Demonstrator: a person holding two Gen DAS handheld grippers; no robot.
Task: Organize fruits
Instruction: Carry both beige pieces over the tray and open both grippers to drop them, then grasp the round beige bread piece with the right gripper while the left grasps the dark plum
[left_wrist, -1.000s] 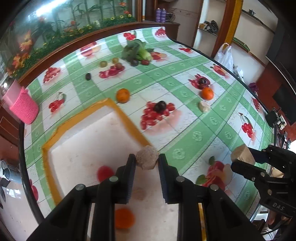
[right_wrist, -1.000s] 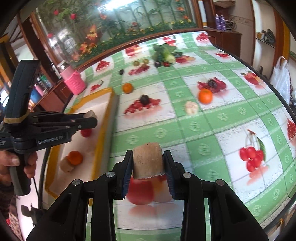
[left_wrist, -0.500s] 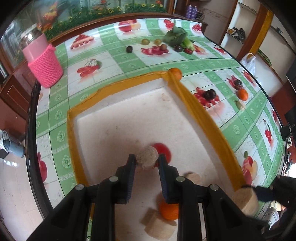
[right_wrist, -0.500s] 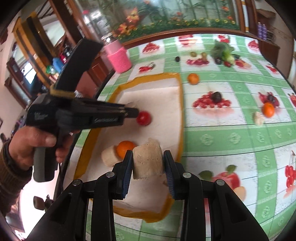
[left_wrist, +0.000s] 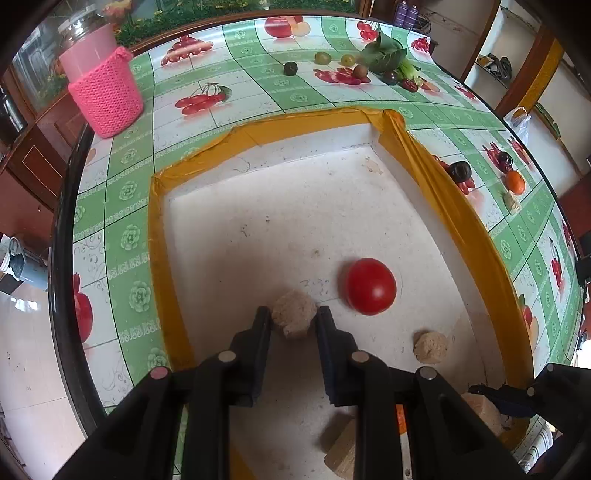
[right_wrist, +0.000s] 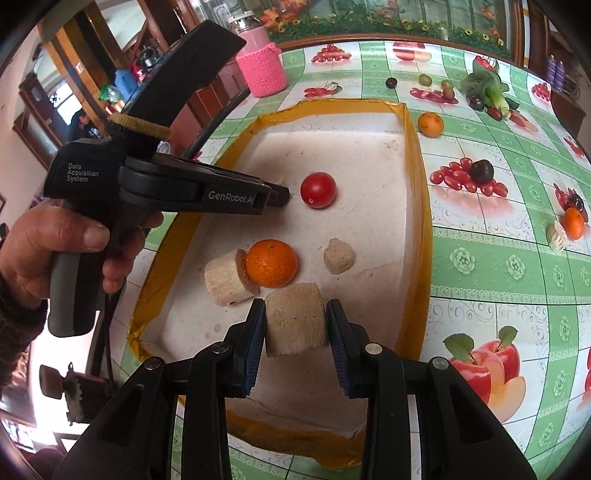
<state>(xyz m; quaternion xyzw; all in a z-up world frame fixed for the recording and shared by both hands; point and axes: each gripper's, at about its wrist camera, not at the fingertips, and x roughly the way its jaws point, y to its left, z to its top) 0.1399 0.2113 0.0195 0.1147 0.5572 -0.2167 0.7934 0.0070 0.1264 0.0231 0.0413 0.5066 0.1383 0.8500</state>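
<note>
In the left wrist view the orange (left_wrist: 400, 419) is mostly hidden behind the left gripper (left_wrist: 294, 318), and a beige block (left_wrist: 341, 448) is cut off by it. That gripper is clamped on a small rough beige lump (left_wrist: 294, 319) over the white tray (left_wrist: 258, 229) with its yellow taped rim. The right gripper (right_wrist: 295, 321) squeezes a pale, pitted cylinder (right_wrist: 295, 319) above the tray's near end. A glossy red tomato (right_wrist: 318, 190) lies on the tray floor, just beyond the left gripper's tip. Compared with half a second ago, both grippers have moved further over the tray, and the tomato sits to the right of the left gripper.
</note>
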